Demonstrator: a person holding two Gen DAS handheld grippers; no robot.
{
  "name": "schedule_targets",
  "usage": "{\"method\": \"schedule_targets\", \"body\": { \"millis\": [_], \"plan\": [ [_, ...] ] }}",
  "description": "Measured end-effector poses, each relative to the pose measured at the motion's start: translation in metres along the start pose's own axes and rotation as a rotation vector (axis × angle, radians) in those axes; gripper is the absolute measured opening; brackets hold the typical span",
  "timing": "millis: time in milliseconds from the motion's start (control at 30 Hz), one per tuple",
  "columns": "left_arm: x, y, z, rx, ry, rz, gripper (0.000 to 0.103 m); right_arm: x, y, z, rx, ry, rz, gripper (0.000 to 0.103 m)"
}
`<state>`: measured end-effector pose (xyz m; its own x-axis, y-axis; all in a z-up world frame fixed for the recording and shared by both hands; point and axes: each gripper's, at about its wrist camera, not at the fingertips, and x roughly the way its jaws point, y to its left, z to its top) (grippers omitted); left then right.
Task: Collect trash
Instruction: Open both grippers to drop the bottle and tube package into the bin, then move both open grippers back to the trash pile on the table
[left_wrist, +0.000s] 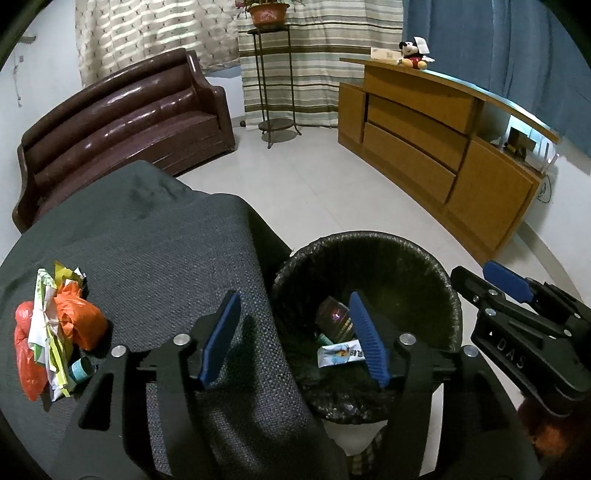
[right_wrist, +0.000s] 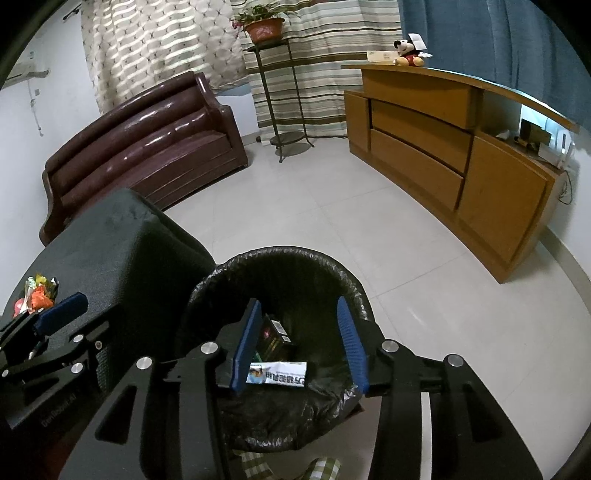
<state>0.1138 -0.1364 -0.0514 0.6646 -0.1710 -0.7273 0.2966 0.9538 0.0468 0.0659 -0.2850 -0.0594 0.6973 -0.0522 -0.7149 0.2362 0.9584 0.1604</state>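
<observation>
A black-lined trash bin (left_wrist: 369, 251) (right_wrist: 280, 258) stands on the floor beside a grey cloth-covered table (left_wrist: 147, 240) (right_wrist: 122, 229). Inside lie a dark box (left_wrist: 332, 317) (right_wrist: 275, 332) and a white wrapper (left_wrist: 341, 352) (right_wrist: 277, 374). A pile of trash (left_wrist: 55, 332) (right_wrist: 37, 293), orange plastic and crumpled papers, lies on the table's left part. My left gripper (left_wrist: 295, 339) is open and empty, straddling the table edge and the bin. My right gripper (right_wrist: 299, 343) is open and empty above the bin; it also shows in the left wrist view (left_wrist: 506, 284).
A brown leather sofa (left_wrist: 122, 125) (right_wrist: 147, 147) stands at the back left. A metal plant stand (left_wrist: 275, 81) (right_wrist: 280, 96) holds a potted plant by the curtain. A wooden cabinet (left_wrist: 436, 147) (right_wrist: 461, 147) with a Mickey toy (left_wrist: 413, 55) lines the right. Pale tiled floor (left_wrist: 314, 184) lies between.
</observation>
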Motion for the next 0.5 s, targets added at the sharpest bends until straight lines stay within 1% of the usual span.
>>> {"method": "schedule_targets", "body": {
  "millis": [233, 367, 500],
  "plan": [
    [-0.009, 0.007, -0.002, -0.015, -0.004, 0.000, 0.061, -0.003, 0.002, 0.001, -0.003, -0.001, 0.001, 0.047],
    [-0.020, 0.019, -0.005, -0.031, -0.013, 0.021, 0.061, -0.007, 0.011, 0.001, -0.013, -0.005, 0.014, 0.054],
    [-0.032, 0.039, -0.011, -0.054, -0.024, 0.056, 0.061, -0.009, 0.025, 0.002, -0.033, -0.006, 0.032, 0.055]
  ]
}}
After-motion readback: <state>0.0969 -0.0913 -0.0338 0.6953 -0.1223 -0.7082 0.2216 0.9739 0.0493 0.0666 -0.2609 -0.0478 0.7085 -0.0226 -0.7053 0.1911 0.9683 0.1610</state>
